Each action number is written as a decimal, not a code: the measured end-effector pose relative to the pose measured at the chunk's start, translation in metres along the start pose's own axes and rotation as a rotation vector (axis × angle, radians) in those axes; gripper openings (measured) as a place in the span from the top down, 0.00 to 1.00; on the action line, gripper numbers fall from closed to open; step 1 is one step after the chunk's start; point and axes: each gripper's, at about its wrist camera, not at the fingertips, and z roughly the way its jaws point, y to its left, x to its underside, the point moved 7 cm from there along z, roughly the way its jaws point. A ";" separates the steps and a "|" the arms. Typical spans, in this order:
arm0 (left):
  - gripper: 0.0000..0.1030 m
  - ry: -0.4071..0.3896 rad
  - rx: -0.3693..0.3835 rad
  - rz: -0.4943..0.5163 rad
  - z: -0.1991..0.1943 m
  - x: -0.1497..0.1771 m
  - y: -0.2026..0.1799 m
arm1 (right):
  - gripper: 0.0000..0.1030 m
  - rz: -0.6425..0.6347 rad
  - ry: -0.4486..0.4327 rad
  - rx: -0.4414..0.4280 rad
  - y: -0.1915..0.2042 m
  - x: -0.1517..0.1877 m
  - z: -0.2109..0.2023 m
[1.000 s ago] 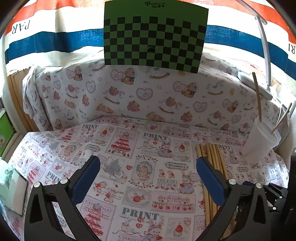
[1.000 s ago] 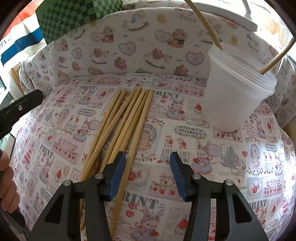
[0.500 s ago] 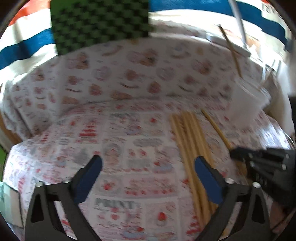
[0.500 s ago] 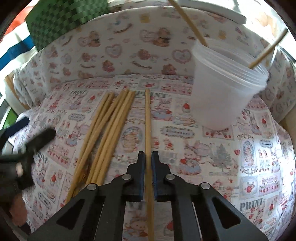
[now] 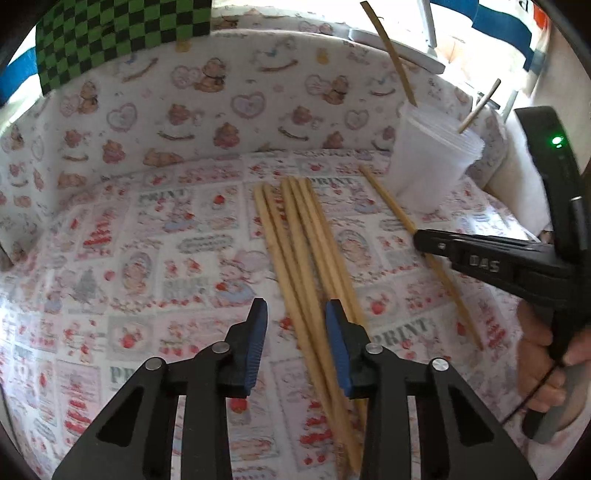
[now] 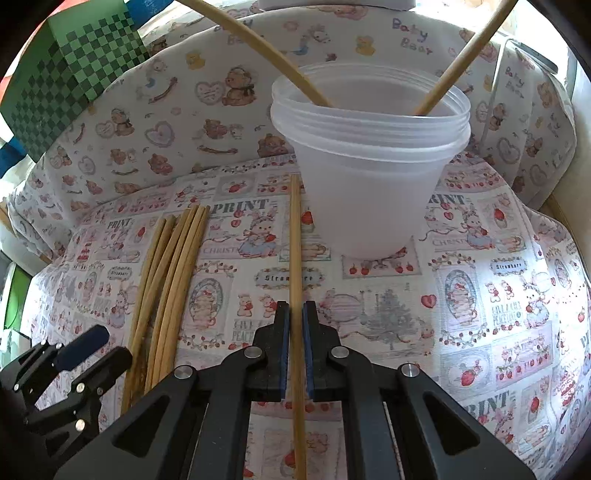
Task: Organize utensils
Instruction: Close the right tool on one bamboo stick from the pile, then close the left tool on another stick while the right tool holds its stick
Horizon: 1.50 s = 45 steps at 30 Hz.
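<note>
Setting: home-made data-recording setup. Surface draped in printed cloth (image 6: 480,288), teddy-bear sheet backdrop (image 5: 221,110), green checkerboard calibration card (image 5: 110,33) upper left.

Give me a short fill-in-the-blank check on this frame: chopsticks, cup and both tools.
1. The right tool is shut on ____ chopstick.
2. The white cup already holds ____ chopsticks.
3. The left tool has its jaws ____ above the chopstick pile.
4. The cup stands ____ on the cloth.

Missing words: one; two; open; upright
</note>
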 end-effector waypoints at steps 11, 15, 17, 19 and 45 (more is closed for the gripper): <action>0.94 0.029 0.026 0.016 0.005 0.006 -0.008 | 0.92 -0.015 0.002 0.027 0.006 0.001 0.005; 0.94 -0.010 0.014 0.006 -0.003 0.002 -0.003 | 0.92 -0.019 -0.007 0.032 0.006 0.001 0.005; 0.94 -0.041 0.015 -0.004 -0.010 -0.002 0.000 | 0.92 -0.012 -0.016 0.026 0.006 0.001 0.004; 0.94 -0.063 0.029 -0.022 -0.016 -0.005 0.003 | 0.92 -0.005 -0.024 0.008 0.005 0.000 0.001; 0.92 0.073 -0.117 0.028 0.012 0.006 0.013 | 0.92 -0.014 0.039 0.024 0.001 0.003 0.003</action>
